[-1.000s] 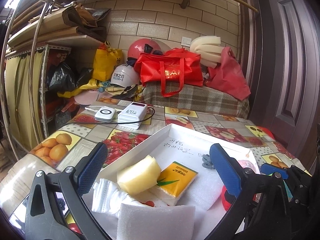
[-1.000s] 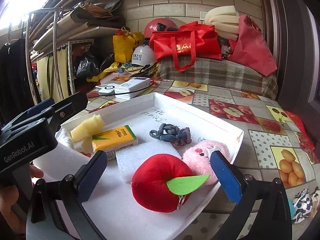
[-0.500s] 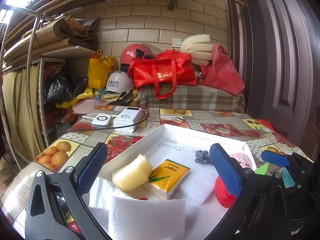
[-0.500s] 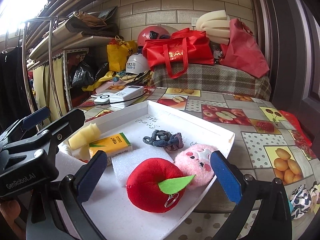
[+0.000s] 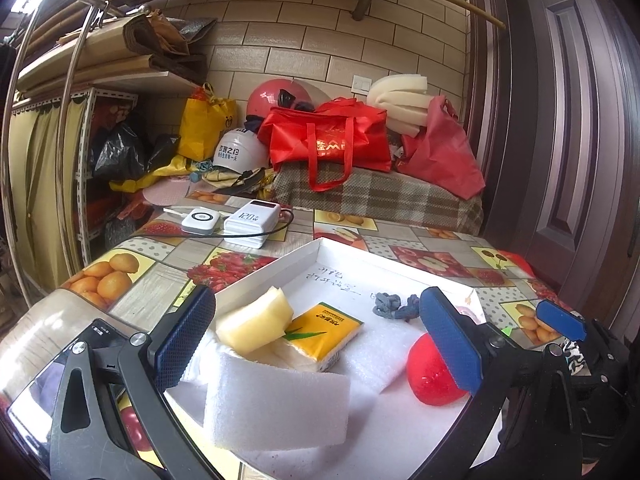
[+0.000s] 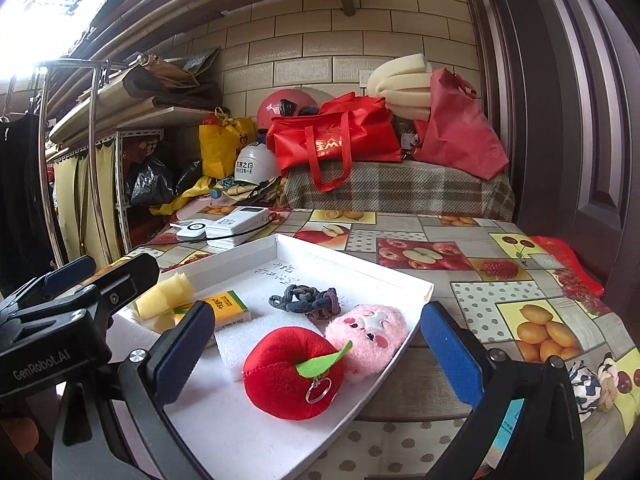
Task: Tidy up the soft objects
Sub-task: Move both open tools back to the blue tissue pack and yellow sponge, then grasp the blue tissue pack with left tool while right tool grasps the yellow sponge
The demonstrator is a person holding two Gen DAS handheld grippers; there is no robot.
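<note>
A white tray (image 6: 352, 262) (image 5: 280, 268) on the table holds soft things: a red plush apple (image 6: 292, 372) (image 5: 430, 372), a pink plush face (image 6: 368, 338), a dark knitted chain (image 6: 306, 300) (image 5: 394, 306), a yellow sponge (image 5: 254, 318) (image 6: 164, 296), a yellow tissue pack (image 5: 320, 332) (image 6: 224, 308) and white foam pieces (image 5: 276, 406) (image 6: 256, 336). My left gripper (image 5: 320, 352) stands open over the tray's near left part, above the foam. My right gripper (image 6: 312, 356) is open, its fingers either side of the apple and pink plush, not touching them.
Two white power banks (image 5: 248, 222) with a black cable lie behind the tray. A fruit-print cloth (image 6: 500, 280) covers the table. Bags, helmets and foam rolls (image 6: 400, 84) pile up at the back wall, a shelf rack (image 5: 72, 168) stands left, a door (image 6: 580, 140) right.
Both grippers have pulled back and risen a little, so the tray's contents sit lower and nearer in each view. Both stay open, and nothing in the tray has moved.
</note>
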